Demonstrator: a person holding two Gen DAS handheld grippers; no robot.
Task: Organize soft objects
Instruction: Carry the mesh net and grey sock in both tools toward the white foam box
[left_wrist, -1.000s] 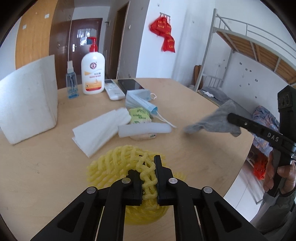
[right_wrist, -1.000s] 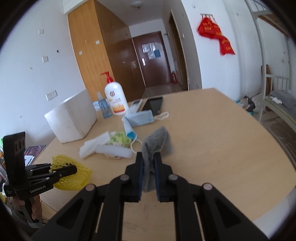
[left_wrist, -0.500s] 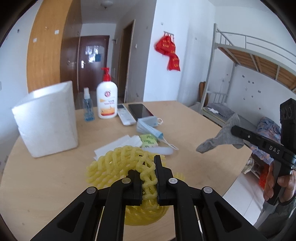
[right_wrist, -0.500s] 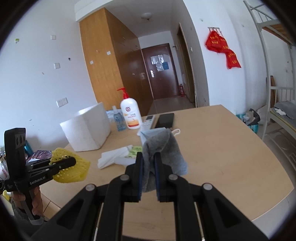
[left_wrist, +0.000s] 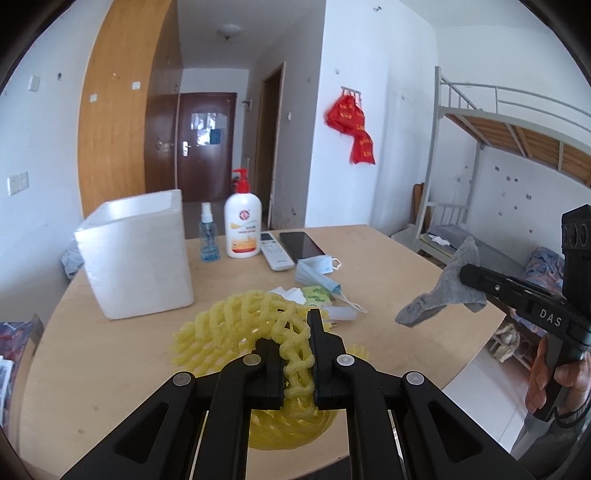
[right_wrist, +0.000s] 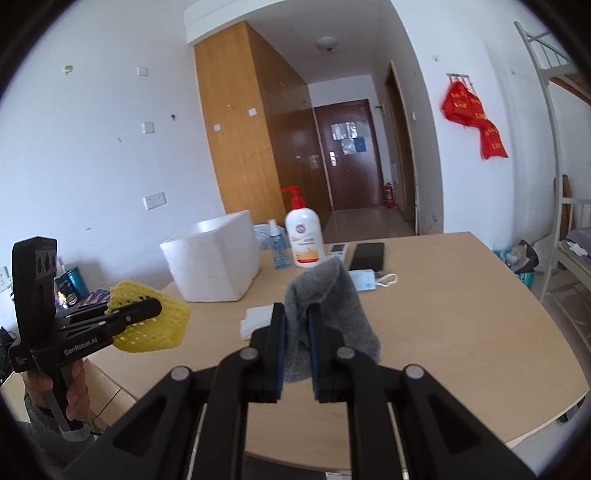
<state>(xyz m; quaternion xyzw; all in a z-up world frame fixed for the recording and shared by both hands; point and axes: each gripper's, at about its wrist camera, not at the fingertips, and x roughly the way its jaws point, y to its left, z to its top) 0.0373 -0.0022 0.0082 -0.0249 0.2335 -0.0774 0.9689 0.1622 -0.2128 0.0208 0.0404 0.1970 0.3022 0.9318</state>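
Both grippers have risen off the table | left gripper clamps net, right gripper clamps sock | you carry both toward far-left box.

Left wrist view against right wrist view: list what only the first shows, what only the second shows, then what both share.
Only the left wrist view shows the bunk bed frame with its slats, and the green packet beside the masks.

Only the right wrist view shows the teal can off the table's left edge and the fire extinguisher down the corridor.

Both show the left gripper shut on the yellow foam net, the right gripper shut on the grey sock, the white foam box, the pump bottle and the table.
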